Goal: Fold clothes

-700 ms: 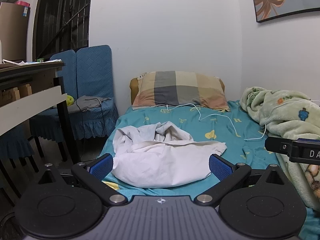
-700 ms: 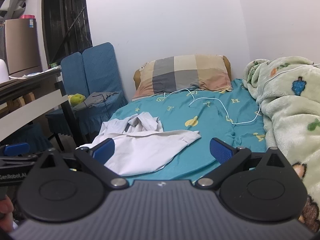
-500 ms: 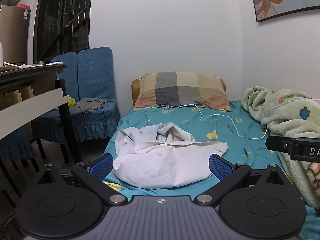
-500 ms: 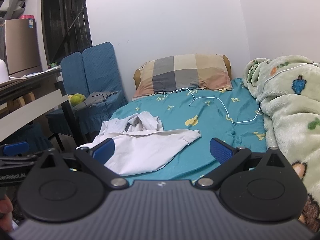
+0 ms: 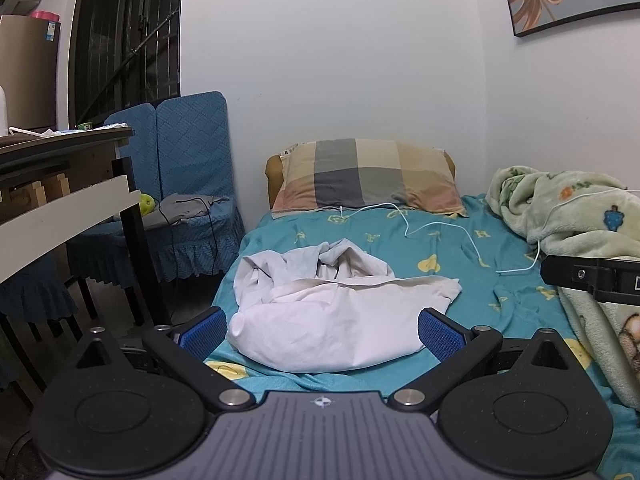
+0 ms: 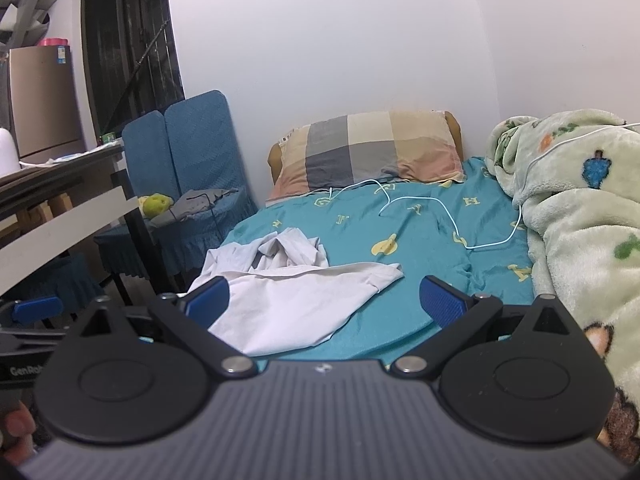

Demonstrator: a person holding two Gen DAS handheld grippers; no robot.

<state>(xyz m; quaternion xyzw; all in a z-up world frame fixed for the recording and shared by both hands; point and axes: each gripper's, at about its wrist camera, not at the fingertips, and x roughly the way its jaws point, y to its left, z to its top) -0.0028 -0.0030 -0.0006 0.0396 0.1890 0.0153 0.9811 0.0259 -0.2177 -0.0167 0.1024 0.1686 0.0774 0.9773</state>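
On teal bed sheet (image 5: pixel 452 276), white garment (image 5: pixel 332 320) lies crumpled near front edge. Left gripper (image 5: pixel 320 330), right gripper (image 6: pixel 326 300) held wide open, empty. Fabric judged light, limp; hem corners advised as grasp points.

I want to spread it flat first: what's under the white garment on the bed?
The white garment lies crumpled on the teal sheet, which shows all around it. Whatever lies beneath the heap is covered. The white cable lies apart, nearer the pillow.

light: dim indoor, soft shadows | focus: sharp | edges: fisheye warp, dark corners
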